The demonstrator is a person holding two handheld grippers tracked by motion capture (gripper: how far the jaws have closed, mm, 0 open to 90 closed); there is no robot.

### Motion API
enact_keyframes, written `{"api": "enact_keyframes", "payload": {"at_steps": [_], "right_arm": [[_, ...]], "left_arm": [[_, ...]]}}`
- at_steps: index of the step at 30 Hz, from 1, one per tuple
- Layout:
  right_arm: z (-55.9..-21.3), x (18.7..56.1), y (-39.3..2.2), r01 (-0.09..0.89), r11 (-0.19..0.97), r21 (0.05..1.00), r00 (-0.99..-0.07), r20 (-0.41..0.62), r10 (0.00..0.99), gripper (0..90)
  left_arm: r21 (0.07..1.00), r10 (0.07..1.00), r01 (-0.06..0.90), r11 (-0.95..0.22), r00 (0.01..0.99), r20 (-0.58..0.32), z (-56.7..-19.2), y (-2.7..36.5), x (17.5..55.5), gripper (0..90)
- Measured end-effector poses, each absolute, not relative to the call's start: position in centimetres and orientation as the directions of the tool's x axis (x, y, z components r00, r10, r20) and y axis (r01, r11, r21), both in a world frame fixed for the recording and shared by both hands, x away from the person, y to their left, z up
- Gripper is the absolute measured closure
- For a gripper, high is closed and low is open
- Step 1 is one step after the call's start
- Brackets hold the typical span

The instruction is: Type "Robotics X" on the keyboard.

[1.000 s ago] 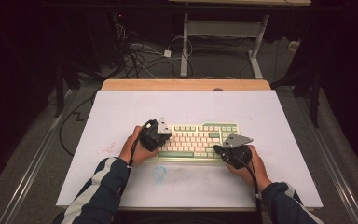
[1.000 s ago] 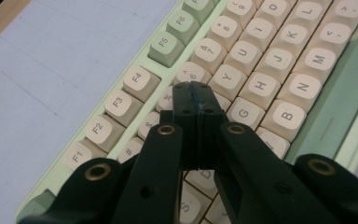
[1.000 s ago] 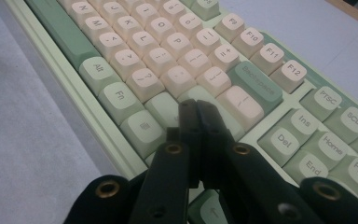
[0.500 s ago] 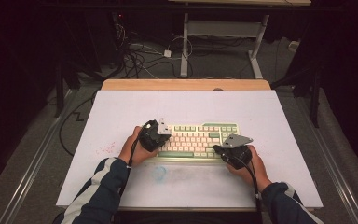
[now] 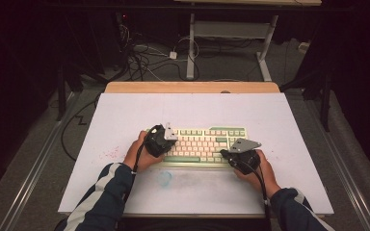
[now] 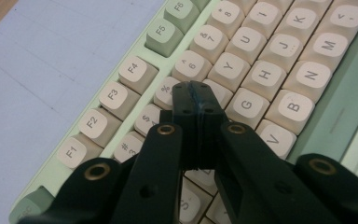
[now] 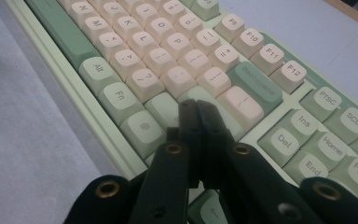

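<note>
A pale green keyboard (image 5: 207,144) with cream and green keys lies on the white table mat (image 5: 125,120). My left gripper (image 5: 160,140) hovers over its left end, jaws shut with nothing between them; in the left gripper view its tips (image 6: 196,88) sit just above the keys (image 6: 244,105) near the number row. My right gripper (image 5: 236,156) is at the keyboard's right front corner, also shut and empty; in the right gripper view the tips (image 7: 196,106) hang over the green keys (image 7: 163,108) beside the Backspace key (image 7: 256,86).
A small blue mark (image 5: 164,178) and faint red specks (image 5: 110,155) stain the mat near the front. A wooden strip (image 5: 192,87) edges the table's far side. Cables (image 5: 144,60) and a desk frame (image 5: 231,33) lie on the floor beyond.
</note>
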State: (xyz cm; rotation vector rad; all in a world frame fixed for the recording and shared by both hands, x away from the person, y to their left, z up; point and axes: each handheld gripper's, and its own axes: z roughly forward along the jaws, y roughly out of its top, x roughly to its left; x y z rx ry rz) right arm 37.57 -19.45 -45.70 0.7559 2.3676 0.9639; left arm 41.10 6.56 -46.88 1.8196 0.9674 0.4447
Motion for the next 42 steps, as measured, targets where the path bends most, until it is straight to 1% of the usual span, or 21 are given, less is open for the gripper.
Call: {"api": "enact_keyframes", "payload": {"at_steps": [9, 14, 15, 17, 18, 19, 20, 21, 22, 23, 28, 29, 31, 33, 35, 36, 37, 39, 40, 42], "right_arm": [[-45.5, 37.4, -19.5, 0.297, 0.607, 0.737, -0.741, -0.222, 0.633, 90.0], [-44.0, 36.7, -20.3, 0.264, 0.562, 0.784, -0.724, -0.224, 0.652, 90.0], [-44.0, 36.7, -20.3, 0.264, 0.562, 0.784, -0.724, -0.224, 0.652, 90.0], [-43.7, 36.3, -20.6, 0.258, 0.559, 0.788, -0.723, -0.227, 0.653, 90.0], [-43.7, 36.3, -20.6, 0.258, 0.559, 0.788, -0.723, -0.227, 0.653, 90.0], [-43.7, 36.2, -20.7, 0.256, 0.560, 0.788, -0.722, -0.229, 0.652, 90.0], [-43.6, 36.1, -20.8, 0.254, 0.557, 0.790, -0.723, -0.228, 0.653, 90.0], [-43.5, 36.0, -20.9, 0.252, 0.559, 0.790, -0.723, -0.229, 0.651, 90.0], [-43.4, 35.9, -21.1, 0.252, 0.557, 0.792, -0.721, -0.230, 0.653, 90.0], [-43.4, 35.9, -21.1, 0.252, 0.557, 0.792, -0.721, -0.230, 0.653, 90.0], [-43.2, 35.7, -21.5, 0.250, 0.554, 0.794, -0.716, -0.234, 0.658, 90.0], [-43.2, 35.7, -21.6, 0.257, 0.551, 0.794, -0.713, -0.229, 0.663, 90.0], [-43.2, 35.8, -21.7, 0.256, 0.551, 0.794, -0.713, -0.229, 0.663, 90.0], [-43.2, 35.8, -21.7, 0.257, 0.552, 0.793, -0.712, -0.231, 0.663, 90.0], [-43.2, 35.8, -21.6, 0.257, 0.550, 0.794, -0.713, -0.229, 0.663, 90.0], [-43.2, 35.8, -21.5, 0.257, 0.551, 0.794, -0.713, -0.229, 0.663, 90.0], [-43.2, 35.8, -21.5, 0.254, 0.554, 0.793, -0.716, -0.231, 0.659, 90.0], [-43.2, 35.9, -21.5, 0.256, 0.554, 0.792, -0.716, -0.230, 0.659, 90.0], [-43.1, 36.1, -21.4, 0.256, 0.554, 0.792, -0.713, -0.232, 0.661, 90.0], [-43.1, 36.3, -21.4, 0.259, 0.552, 0.793, -0.713, -0.228, 0.663, 90.0]], "left_arm": [[0.917, 0.771, 0.366, -0.161, 0.626, -0.115, -45.4, 7.3, 40.4, 85.9], [0.932, 0.763, 0.337, -0.130, 0.635, -0.123, -44.3, 8.3, 39.5, 78.4], [0.935, 0.762, 0.332, -0.121, 0.635, -0.127, -44.1, 8.6, 39.4, 78.4], [0.943, 0.761, 0.316, -0.099, 0.635, -0.133, -43.7, 9.2, 39.1, 71.1], [0.945, 0.759, 0.313, -0.089, 0.636, -0.139, -43.6, 9.4, 38.9, 71.1], [0.948, 0.758, 0.307, -0.087, 0.638, -0.138, -43.5, 9.7, 38.8, 67.8], [0.949, 0.759, 0.301, -0.091, 0.638, -0.129, -43.5, 9.9, 38.7, 63.2], [0.950, 0.763, 0.298, -0.093, 0.635, -0.124, -43.5, 10.2, 38.5, 60.4], [0.951, 0.764, 0.294, -0.093, 0.633, -0.121, -43.6, 10.4, 38.4, 52.7], [0.955, 0.769, 0.282, -0.094, 0.629, -0.111, -43.6, 10.6, 38.2, 52.7], [0.966, 0.786, 0.250, -0.058, 0.609, -0.110, -43.7, 11.2, 37.3, 35.7], [0.967, 0.786, 0.248, -0.052, 0.607, -0.113, -43.8, 11.4, 37.1, 30.4], [0.969, 0.795, 0.241, -0.043, 0.596, -0.113, -44.2, 11.7, 36.7, 29.6], [0.970, 0.809, 0.241, -0.025, 0.575, -0.122, -44.7, 12.0, 36.5, 26.2], [0.967, 0.827, 0.252, -0.035, 0.551, -0.113, -45.5, 12.4, 36.4, 25.7], [0.966, 0.834, 0.254, -0.042, 0.542, -0.106, -45.9, 12.5, 36.3, 23.8], [0.964, 0.835, 0.262, -0.039, 0.538, -0.113, -46.2, 12.7, 36.2, 22.0], [0.964, 0.837, 0.264, -0.038, 0.536, -0.114, -46.4, 13.2, 35.7, 21.1], [0.963, 0.834, 0.267, -0.024, 0.537, -0.127, -46.5, 13.4, 35.5, 18.5], [0.962, 0.838, 0.270, -0.033, 0.533, -0.121, -46.8, 13.7, 35.1, 18.2]]}}
